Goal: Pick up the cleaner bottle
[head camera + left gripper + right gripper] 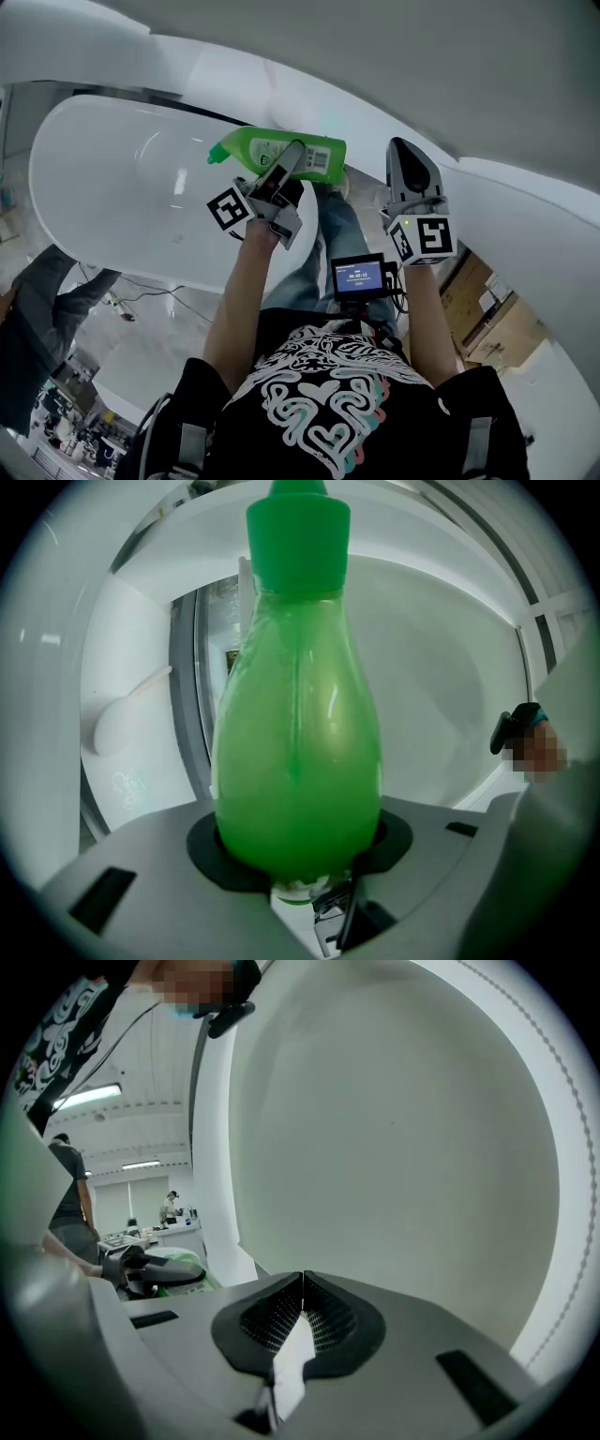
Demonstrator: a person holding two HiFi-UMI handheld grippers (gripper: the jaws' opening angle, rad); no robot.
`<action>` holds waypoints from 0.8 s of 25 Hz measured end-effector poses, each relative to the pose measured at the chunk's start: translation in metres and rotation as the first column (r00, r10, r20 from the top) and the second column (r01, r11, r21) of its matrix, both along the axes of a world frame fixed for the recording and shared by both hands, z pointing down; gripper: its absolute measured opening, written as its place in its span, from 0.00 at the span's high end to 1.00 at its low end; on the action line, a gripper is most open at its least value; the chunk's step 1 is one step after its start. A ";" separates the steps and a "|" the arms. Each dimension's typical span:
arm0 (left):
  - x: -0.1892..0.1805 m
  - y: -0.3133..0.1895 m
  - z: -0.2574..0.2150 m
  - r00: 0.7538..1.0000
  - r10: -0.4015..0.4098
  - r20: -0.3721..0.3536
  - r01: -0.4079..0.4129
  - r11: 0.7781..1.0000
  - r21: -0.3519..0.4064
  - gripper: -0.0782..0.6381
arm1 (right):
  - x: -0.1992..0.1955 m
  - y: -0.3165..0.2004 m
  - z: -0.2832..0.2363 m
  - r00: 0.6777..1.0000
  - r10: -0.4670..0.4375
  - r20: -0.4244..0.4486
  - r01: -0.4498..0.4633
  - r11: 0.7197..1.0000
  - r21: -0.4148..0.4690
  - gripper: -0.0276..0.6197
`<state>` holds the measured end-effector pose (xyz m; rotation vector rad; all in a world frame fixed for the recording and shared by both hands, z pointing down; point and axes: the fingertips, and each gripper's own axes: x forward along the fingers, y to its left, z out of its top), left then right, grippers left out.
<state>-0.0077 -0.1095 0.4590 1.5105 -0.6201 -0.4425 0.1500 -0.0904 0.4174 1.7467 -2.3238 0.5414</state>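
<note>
Jaws of the left gripper are clamped on the body of the green cleaner bottle, and its cap points away from the camera. In the head view the bottle hangs on its side in the air, by the end of the white bathtub. The right gripper is close beside it, jaws pressed together and empty.

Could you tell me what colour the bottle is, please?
The bottle is bright green; clearest in the left gripper view.
</note>
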 end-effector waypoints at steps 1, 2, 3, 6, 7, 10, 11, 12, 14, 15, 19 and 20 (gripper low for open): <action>0.000 0.002 -0.004 1.000 -0.002 0.001 0.002 1.000 -0.003 0.61 | 0.000 0.003 -0.004 1.000 0.003 -0.005 -0.003 1.000 0.003 0.91; 0.000 0.004 -0.007 1.000 -0.002 0.007 0.002 1.000 -0.005 0.61 | 0.001 0.005 -0.009 1.000 0.004 -0.015 -0.004 1.000 0.008 0.91; 0.000 0.004 -0.008 1.000 0.000 0.014 0.000 1.000 -0.005 0.61 | 0.001 0.006 -0.013 1.000 0.004 -0.028 -0.003 1.000 0.017 0.91; 0.000 0.000 -0.018 1.000 -0.001 0.002 0.001 1.000 0.005 0.61 | 0.004 0.008 -0.030 0.998 0.015 -0.054 -0.012 0.999 0.049 0.91; 0.000 0.001 -0.022 1.000 -0.002 -0.006 0.002 1.000 0.006 0.61 | 0.007 0.011 -0.035 0.998 0.023 -0.058 -0.020 0.998 0.053 0.91; 0.000 0.003 -0.033 1.000 0.003 0.002 -0.003 1.000 0.012 0.61 | 0.015 0.018 -0.047 0.996 0.046 -0.074 -0.041 0.997 0.063 0.91; 0.001 0.000 -0.037 1.000 0.003 0.001 -0.003 1.000 0.014 0.61 | 0.016 0.017 -0.052 0.995 0.049 -0.084 -0.043 0.996 0.073 0.91; 0.001 -0.002 -0.042 1.000 0.000 -0.009 0.000 1.000 0.012 0.61 | 0.016 0.016 -0.057 0.994 0.051 -0.095 -0.043 0.996 0.082 0.91; 0.001 -0.001 -0.052 1.000 0.001 -0.030 -0.001 1.000 0.009 0.61 | 0.014 0.021 -0.062 0.992 0.060 -0.108 -0.051 0.995 0.088 0.91; 0.002 0.000 -0.056 0.999 0.007 -0.036 -0.007 1.000 0.012 0.61 | 0.013 0.025 -0.063 0.992 0.066 -0.110 -0.057 0.995 0.086 0.91; 0.005 0.008 -0.073 0.998 0.029 -0.048 -0.028 0.999 0.019 0.61 | 0.012 0.036 -0.067 0.990 0.087 -0.110 -0.078 0.993 0.085 0.91; 0.005 0.009 -0.076 0.999 0.032 -0.041 -0.031 0.999 0.019 0.61 | 0.011 0.038 -0.068 0.990 0.091 -0.108 -0.082 0.993 0.087 0.91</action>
